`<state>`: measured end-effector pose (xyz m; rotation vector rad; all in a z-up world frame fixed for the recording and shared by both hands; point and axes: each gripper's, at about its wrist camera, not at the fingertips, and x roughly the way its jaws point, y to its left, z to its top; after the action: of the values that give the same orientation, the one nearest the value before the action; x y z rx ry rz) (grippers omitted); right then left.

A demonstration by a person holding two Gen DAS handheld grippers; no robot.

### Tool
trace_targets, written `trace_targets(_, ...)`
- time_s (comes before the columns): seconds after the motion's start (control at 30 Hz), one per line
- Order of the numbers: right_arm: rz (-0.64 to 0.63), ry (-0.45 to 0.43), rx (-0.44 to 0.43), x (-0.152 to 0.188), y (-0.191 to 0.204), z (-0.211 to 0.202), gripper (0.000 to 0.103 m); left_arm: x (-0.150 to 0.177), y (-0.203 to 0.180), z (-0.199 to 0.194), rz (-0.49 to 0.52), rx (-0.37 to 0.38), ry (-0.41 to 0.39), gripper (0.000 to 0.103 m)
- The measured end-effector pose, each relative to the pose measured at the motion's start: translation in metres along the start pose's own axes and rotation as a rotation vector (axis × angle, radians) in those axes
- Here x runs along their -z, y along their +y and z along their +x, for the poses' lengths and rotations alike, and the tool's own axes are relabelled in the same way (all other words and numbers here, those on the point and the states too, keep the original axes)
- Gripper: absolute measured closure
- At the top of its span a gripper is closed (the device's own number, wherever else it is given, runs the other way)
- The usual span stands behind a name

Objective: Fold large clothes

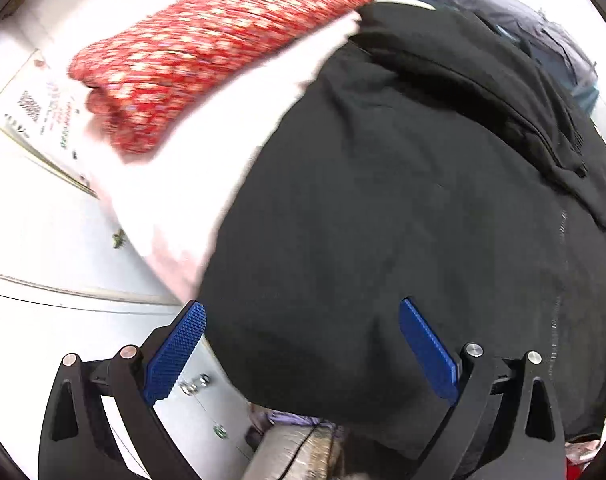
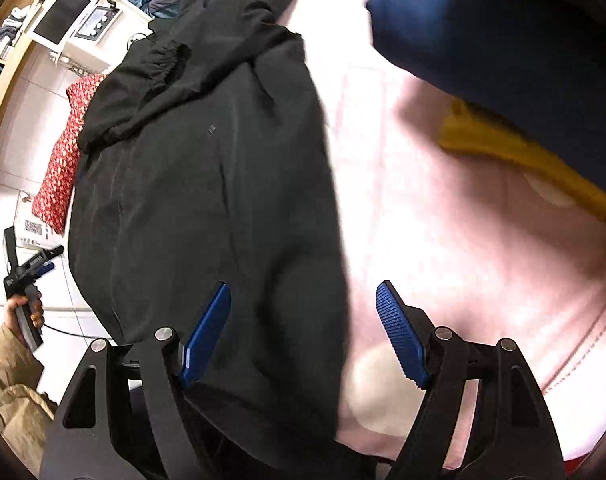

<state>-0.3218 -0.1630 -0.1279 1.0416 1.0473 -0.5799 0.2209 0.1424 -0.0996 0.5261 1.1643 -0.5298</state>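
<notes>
A large black jacket lies spread on a pale pink sheet; it also shows in the right wrist view with its hood and elastic cuff at the top. My left gripper is open and empty, hovering over the jacket's near left edge. My right gripper is open and empty, over the jacket's right edge where it meets the pink sheet. The left gripper also shows at the far left of the right wrist view, held in a hand.
A red patterned folded cloth lies beyond the jacket on the left. Dark blue clothes lie at the far right. A blue and yellow fabric lies on the sheet. A white appliance stands on the tiled floor.
</notes>
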Motion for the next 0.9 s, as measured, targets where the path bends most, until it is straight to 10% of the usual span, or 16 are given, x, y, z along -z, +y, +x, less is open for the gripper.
trace_targets(0.33,-0.013,0.138,-0.092,0.025,-0.004,0.016,0.028,0.018,0.072,0.012,-0.006,0.149,0.019,0.021)
trace_targets(0.9,-0.009,0.267,-0.013,0.046,0.013,0.032,0.028,0.016,0.096,0.058,0.039,0.418,0.036,0.023)
